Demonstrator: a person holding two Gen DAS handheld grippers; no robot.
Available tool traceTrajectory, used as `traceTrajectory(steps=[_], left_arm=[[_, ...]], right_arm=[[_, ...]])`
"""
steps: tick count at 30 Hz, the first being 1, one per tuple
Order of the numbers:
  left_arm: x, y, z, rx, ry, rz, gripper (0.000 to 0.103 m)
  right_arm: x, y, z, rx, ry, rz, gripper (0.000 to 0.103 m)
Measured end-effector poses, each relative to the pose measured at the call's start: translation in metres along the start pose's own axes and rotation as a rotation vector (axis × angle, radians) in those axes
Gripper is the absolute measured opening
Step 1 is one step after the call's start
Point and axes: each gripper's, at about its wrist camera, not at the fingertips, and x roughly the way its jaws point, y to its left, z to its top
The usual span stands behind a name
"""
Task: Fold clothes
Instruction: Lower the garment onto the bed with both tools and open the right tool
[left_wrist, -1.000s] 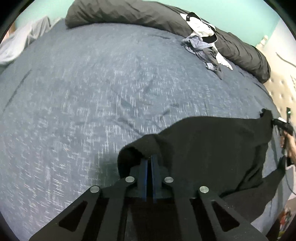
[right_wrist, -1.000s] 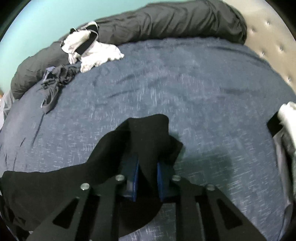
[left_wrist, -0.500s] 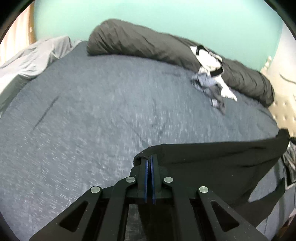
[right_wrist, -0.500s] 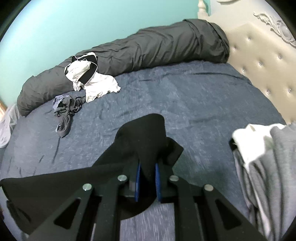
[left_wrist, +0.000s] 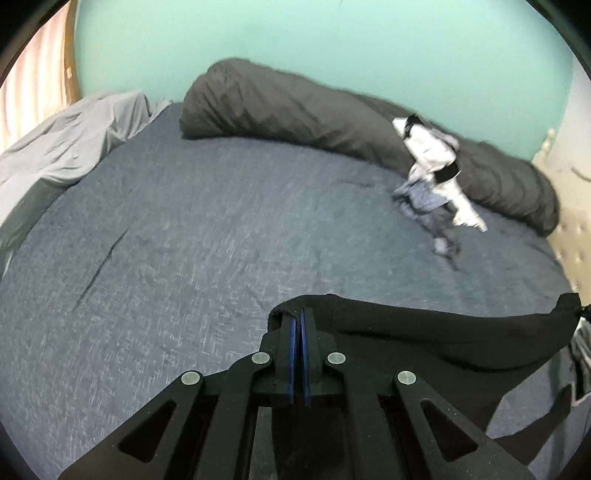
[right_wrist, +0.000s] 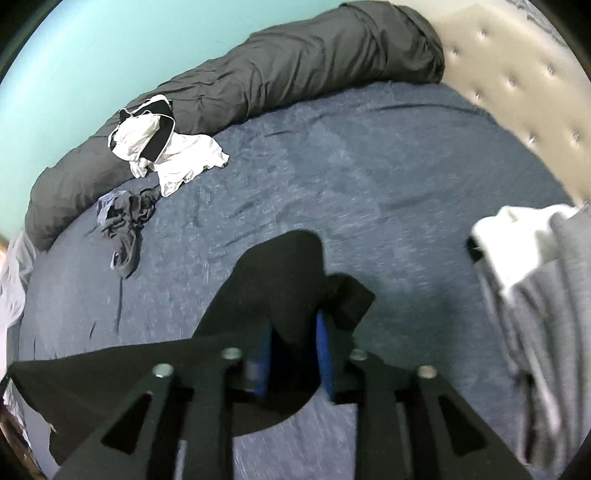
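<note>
A black garment (left_wrist: 443, 343) hangs stretched above the blue bed (left_wrist: 221, 221) between my two grippers. My left gripper (left_wrist: 298, 314) is shut on one corner of it, the blue pads pressed together with the cloth edge folded over their tips. In the right wrist view the other end of the black garment (right_wrist: 280, 273) drapes over my right gripper (right_wrist: 294, 321). Its jaws are opening: the blue pads stand apart with the bunched cloth loose between them. The rest of the garment trails down to the lower left.
A rolled dark grey duvet (left_wrist: 295, 107) lies along the far edge of the bed. A white and black garment (right_wrist: 162, 147) and a crumpled dark one (right_wrist: 125, 214) lie beside it. A grey and white clothes pile (right_wrist: 535, 258) sits near the tufted headboard (right_wrist: 517, 74). A light grey sheet (left_wrist: 74, 129) lies at the left.
Both grippers have risen, lifting the black garment off the bed and pulling its top edge straight. The right gripper's pads have spread apart around the cloth. The left stays shut.
</note>
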Motion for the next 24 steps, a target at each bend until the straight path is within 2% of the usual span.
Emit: traceTrajectory(steps=[2,6,12,18,24], left_arm=[[0.025,0.003,-0.003,-0.002,0.044,0.031,0.003],[0.057,0.011,-0.010,-0.032,0.083,0.064,0.003],[0.086,0.016,-0.022,-0.028,0.123,0.091,0.003],[0.092,0.024,-0.027,-0.039,0.141,0.097,0.003],[0.092,0.023,-0.028,-0.041,0.141,0.099,0.003]], right_arm=[[0.014,0.003,0.000,-0.014,-0.007,-0.012,0.032],[0.036,0.000,0.000,-0.061,-0.033,-0.035,0.037],[0.064,-0.030,-0.009,-0.094,-0.010,-0.110,0.040],[0.079,-0.065,-0.036,-0.045,-0.010,-0.084,0.041],[0.082,-0.060,-0.070,-0.057,0.023,0.019,0.041]])
